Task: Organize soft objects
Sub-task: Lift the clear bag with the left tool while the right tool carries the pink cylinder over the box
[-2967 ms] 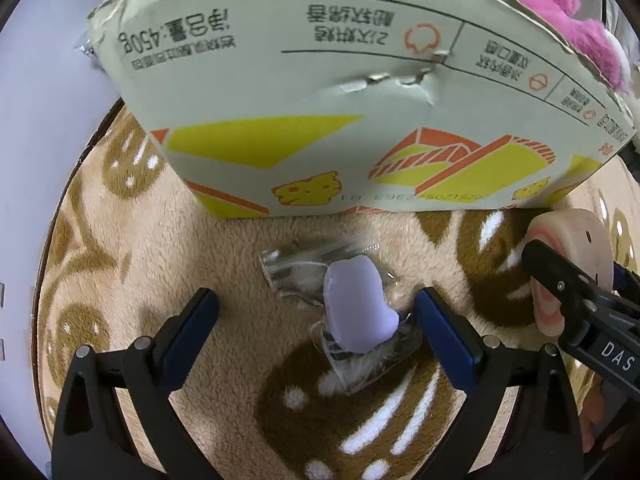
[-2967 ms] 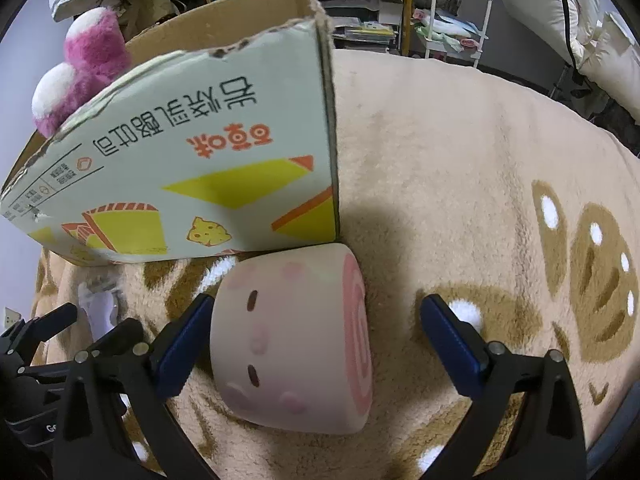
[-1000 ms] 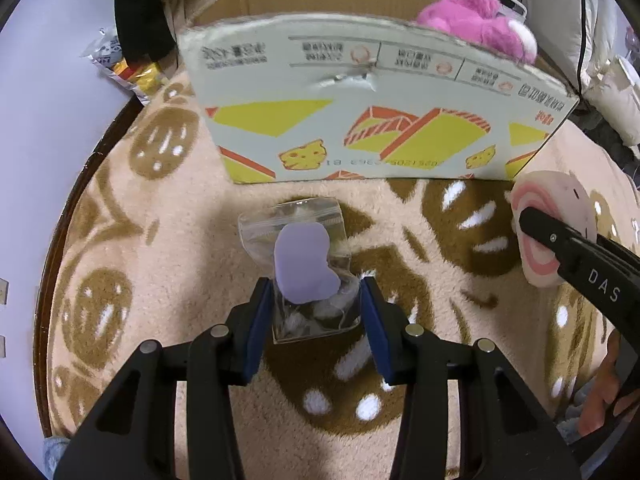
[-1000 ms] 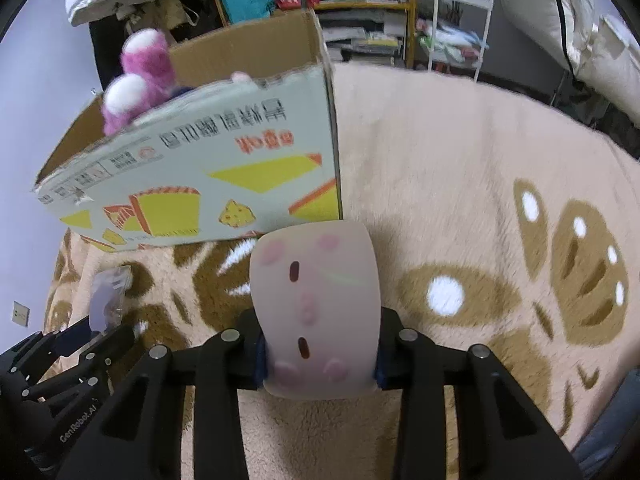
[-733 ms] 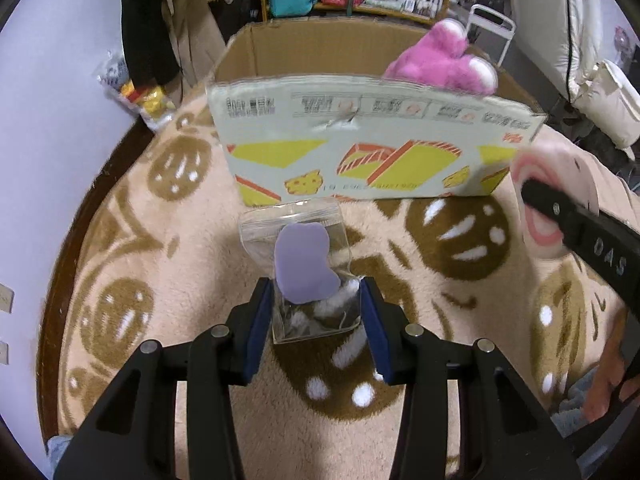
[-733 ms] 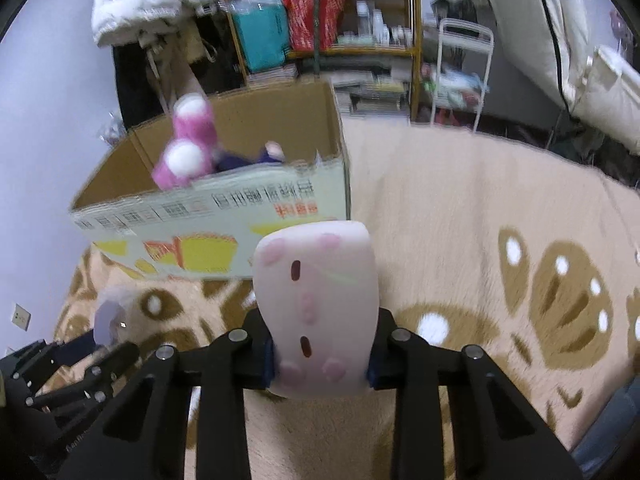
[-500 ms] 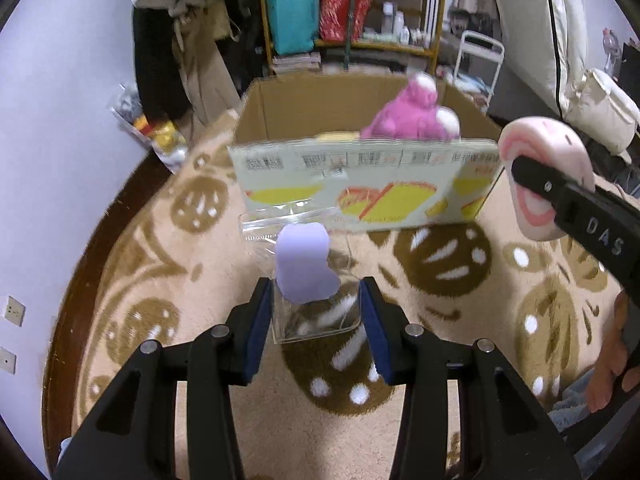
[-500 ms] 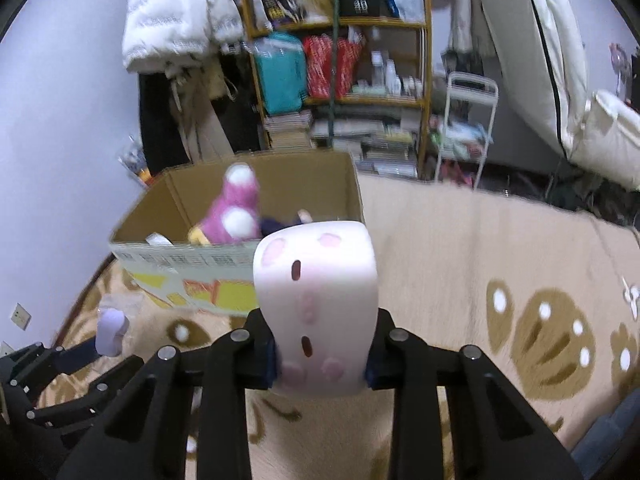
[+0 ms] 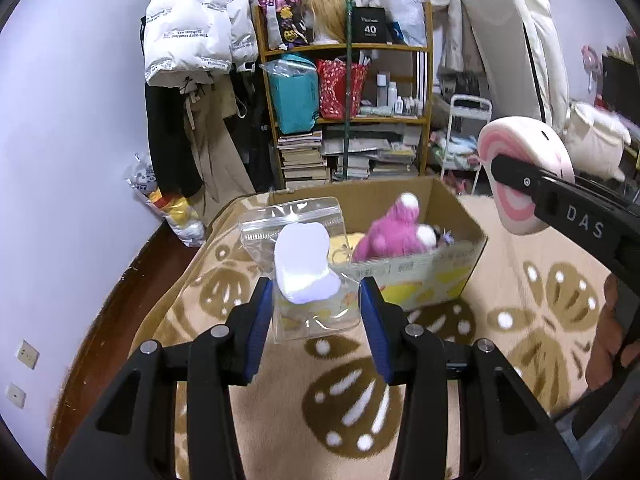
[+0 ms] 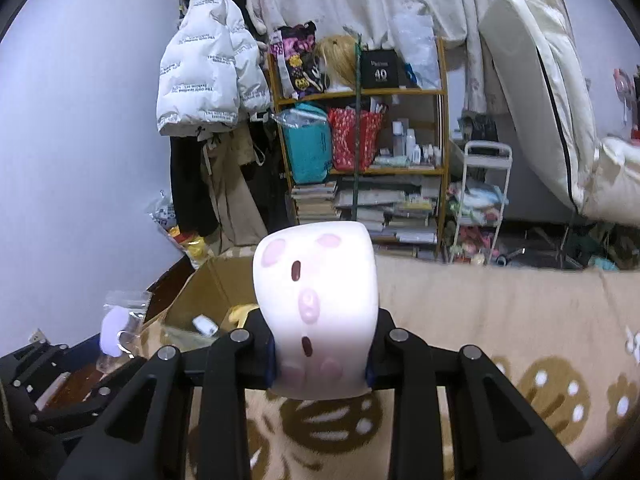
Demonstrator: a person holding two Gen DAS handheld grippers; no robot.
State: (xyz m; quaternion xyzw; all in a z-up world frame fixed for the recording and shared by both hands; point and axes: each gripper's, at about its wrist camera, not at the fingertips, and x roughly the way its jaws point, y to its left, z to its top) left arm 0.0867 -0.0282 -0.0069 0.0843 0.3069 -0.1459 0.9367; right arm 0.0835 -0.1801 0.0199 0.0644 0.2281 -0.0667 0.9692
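Observation:
My left gripper [image 9: 318, 312] is shut on a clear zip bag [image 9: 308, 240] that holds a soft lilac toy [image 9: 303, 264], and holds it in the air in front of the open cardboard box [image 9: 416, 268]. A pink plush [image 9: 394, 230] lies in the box. My right gripper [image 10: 320, 350] is shut on a pink roll-cake squishy [image 10: 316, 304], raised above the carpet to the right of the box [image 10: 208, 292]. In the left wrist view the squishy [image 9: 520, 160] shows at the upper right. In the right wrist view the bagged toy [image 10: 114, 330] shows at the lower left.
A beige carpet with brown patterns [image 9: 540, 320] covers the floor. A cluttered shelf unit [image 9: 348, 112] stands behind the box, with hanging coats [image 9: 192, 40] to its left and a white trolley [image 10: 484, 200] and bedding [image 10: 560, 100] to its right.
Both grippers closed on their objects and have lifted them from the carpet. The views have risen and now look over the box's rim into the room.

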